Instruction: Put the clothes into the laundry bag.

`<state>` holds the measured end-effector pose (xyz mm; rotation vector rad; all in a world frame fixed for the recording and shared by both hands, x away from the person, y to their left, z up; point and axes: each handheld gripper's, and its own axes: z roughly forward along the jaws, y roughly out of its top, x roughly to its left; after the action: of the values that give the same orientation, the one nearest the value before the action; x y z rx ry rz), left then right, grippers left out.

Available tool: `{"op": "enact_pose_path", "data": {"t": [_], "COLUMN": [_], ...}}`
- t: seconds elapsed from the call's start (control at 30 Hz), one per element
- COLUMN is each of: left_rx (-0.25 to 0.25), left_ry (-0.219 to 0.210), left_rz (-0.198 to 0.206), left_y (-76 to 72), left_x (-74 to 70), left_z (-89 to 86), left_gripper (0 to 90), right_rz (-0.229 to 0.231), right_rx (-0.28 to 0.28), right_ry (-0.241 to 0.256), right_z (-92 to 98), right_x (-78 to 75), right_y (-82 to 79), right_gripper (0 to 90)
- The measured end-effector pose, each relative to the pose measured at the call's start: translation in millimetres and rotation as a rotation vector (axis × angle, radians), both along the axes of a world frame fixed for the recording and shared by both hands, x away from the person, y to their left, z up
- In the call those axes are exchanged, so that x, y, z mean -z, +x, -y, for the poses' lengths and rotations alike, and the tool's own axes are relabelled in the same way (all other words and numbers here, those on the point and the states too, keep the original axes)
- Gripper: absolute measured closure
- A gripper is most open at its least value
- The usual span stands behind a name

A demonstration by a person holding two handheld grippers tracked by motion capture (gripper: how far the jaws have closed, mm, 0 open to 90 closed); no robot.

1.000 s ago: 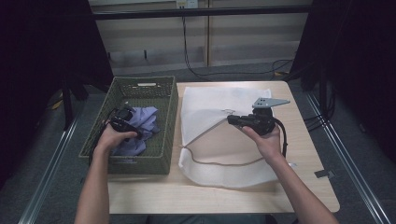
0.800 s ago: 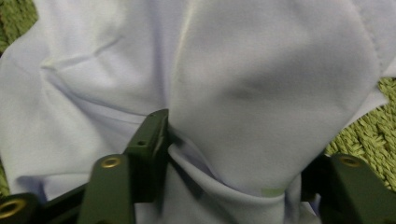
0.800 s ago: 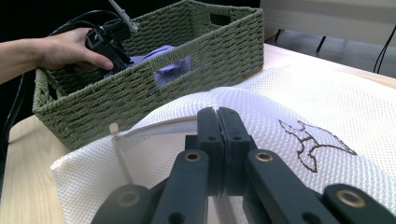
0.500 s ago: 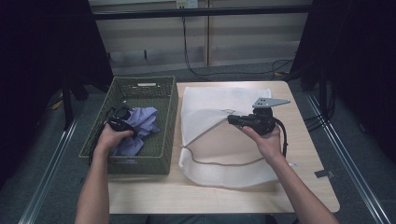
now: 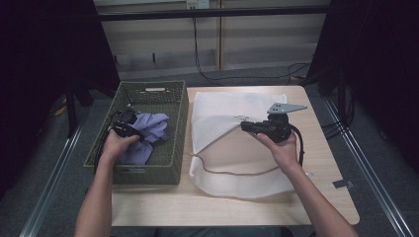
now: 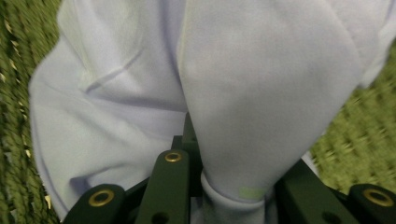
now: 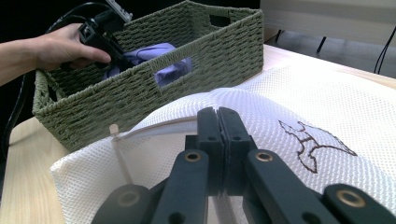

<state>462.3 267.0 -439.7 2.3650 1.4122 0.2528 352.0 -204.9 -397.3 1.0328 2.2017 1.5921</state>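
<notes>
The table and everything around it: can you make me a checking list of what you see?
Surface: wooden table, bare at its front and right.
Job's things: lilac cloth in the green basket; white mesh bag lying flat, mouth lifted.
Clutter: nothing seen.
Grippers: left gripper shut on the cloth inside the basket; right gripper shut on the bag's rim.
Cables: black cable trailing from the right gripper; more on the floor behind.
Surroundings: dark curtains, pale back wall.
</notes>
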Motion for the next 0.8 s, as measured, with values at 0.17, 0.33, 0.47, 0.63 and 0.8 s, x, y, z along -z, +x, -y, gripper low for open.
{"op": "enact_pose_path", "data": {"t": [0.17, 0.33, 0.47, 0.63, 0.8], "left_rx": [0.002, 0.002, 0.004, -0.027, -0.028], "left_ry": [-0.061, -0.108, -0.140, -0.201, -0.234], "left_rz": [0.024, 0.082, 0.106, 0.160, 0.204], "left_y": [-3.8, -11.0, -15.1, -20.3, -25.3], "left_x": [-7.2, -20.0, -25.5, -33.2, -41.5], "left_z": [-1.7, -7.2, -11.0, -15.0, -19.2], "left_gripper": [77.5, 77.7, 77.8, 78.2, 78.3], "right_rz": [0.000, 0.001, 0.002, 0.000, -0.001], "right_rx": [0.003, 0.004, 0.004, 0.002, 0.004], "right_ry": [0.000, 0.002, 0.002, 0.000, 0.004], "right_z": [0.3, 1.2, 1.2, 0.5, 1.0], "right_x": [0.5, -0.1, -0.2, 0.3, 0.4], "right_y": [0.4, 0.0, -0.2, 0.1, 0.3], "right_gripper": [89.3, 89.3, 89.3, 89.3, 89.3]}}
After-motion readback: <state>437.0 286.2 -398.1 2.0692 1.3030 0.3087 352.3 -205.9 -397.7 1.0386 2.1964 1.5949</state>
